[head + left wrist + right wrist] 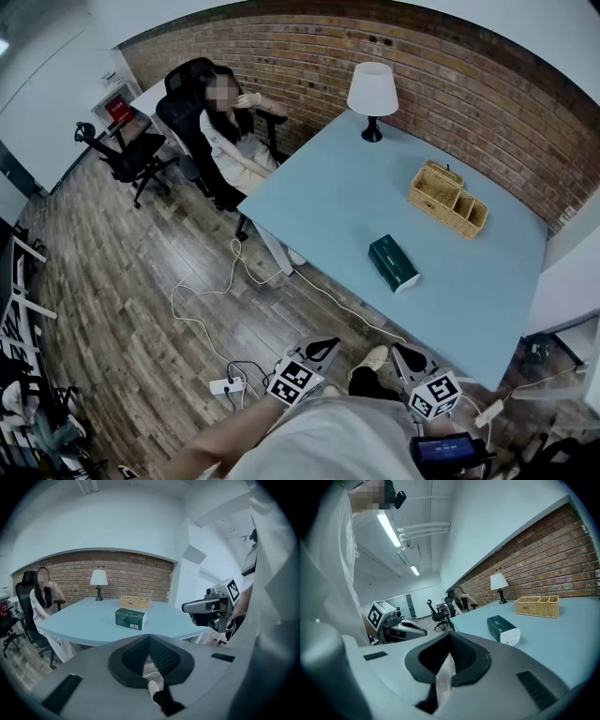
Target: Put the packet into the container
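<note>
A dark green packet (394,262) with a white end lies flat near the middle of the light blue table (328,197). It also shows in the left gripper view as the packet (131,618) and in the right gripper view as the packet (502,628). The container, a wicker basket (448,199) with compartments, stands beyond it; the basket (135,602) and basket (536,606) look empty. My left gripper (323,345) and right gripper (405,352) hang low, off the table's near edge, close to my body. Both have their jaws together with nothing between them.
A white-shaded lamp (372,94) stands at the table's far corner by the brick wall. A person (230,131) sits in a black chair at the table's left end, beside another office chair (127,155). A power strip (225,384) and cables lie on the wooden floor.
</note>
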A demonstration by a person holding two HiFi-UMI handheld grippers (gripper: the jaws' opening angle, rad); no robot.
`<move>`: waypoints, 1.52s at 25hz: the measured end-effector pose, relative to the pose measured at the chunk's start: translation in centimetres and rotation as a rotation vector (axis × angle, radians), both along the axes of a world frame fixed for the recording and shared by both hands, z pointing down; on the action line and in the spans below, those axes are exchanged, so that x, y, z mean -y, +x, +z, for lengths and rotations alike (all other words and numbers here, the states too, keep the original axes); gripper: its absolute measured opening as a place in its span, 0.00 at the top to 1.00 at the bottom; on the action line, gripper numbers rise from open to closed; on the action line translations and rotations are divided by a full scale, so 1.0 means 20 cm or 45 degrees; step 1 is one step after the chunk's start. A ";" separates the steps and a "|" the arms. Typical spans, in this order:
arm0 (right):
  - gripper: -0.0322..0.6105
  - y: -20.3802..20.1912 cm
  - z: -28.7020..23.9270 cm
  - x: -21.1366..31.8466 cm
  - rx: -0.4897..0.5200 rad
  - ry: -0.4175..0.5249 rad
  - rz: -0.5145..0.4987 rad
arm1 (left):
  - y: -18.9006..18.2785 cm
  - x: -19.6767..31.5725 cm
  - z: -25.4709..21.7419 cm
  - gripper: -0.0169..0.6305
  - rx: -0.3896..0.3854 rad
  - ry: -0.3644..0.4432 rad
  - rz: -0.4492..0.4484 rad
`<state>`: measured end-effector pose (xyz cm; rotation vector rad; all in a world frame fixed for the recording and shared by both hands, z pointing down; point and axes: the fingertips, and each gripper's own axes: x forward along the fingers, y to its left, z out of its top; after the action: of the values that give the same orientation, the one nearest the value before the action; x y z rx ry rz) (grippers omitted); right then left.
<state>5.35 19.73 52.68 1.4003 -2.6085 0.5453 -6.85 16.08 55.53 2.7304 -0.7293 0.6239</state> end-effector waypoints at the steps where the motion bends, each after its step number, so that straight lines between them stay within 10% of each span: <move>1: 0.94 -0.02 0.00 -0.03 0.003 0.002 0.001 | -0.03 -0.02 0.00 0.96 -0.005 0.000 -0.010; 38: 0.93 -0.08 0.01 -0.18 0.092 0.000 0.042 | -0.18 -0.25 -0.02 0.96 -0.026 0.018 -0.093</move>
<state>3.82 23.31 52.87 1.4521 -2.6453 0.6110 -10.50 21.01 55.16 2.7053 -0.8278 0.5764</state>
